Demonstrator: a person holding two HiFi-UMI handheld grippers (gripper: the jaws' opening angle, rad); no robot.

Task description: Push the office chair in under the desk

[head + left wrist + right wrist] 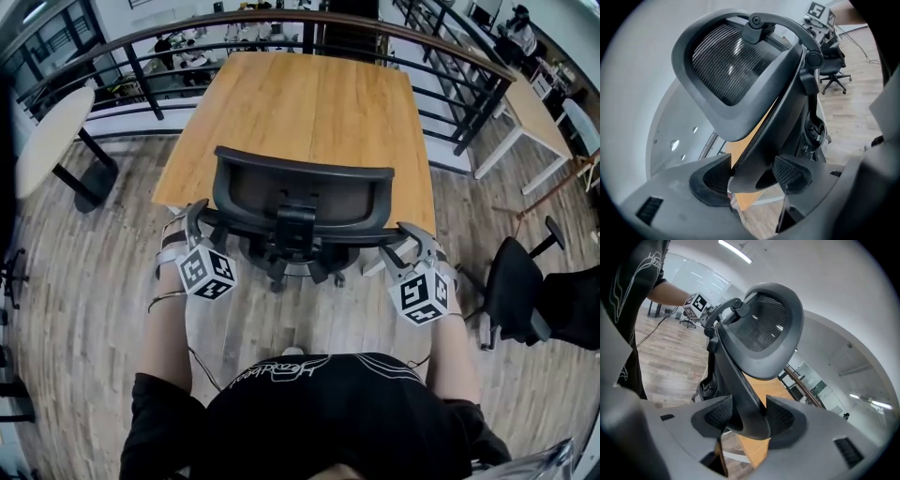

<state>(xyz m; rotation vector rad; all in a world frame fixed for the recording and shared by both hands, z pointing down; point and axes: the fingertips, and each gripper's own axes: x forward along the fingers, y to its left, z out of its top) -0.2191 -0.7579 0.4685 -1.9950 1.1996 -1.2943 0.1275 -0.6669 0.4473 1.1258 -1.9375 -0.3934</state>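
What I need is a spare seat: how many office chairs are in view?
2. One office chair stands at the wooden desk in the middle; another black chair stands to its right. More may be hidden off-frame.

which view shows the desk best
The head view: nearly the whole wooden desk top shows from above, with the chair in front of it. The left and right gripper views each show only a strip of its wood behind the chair's frame.
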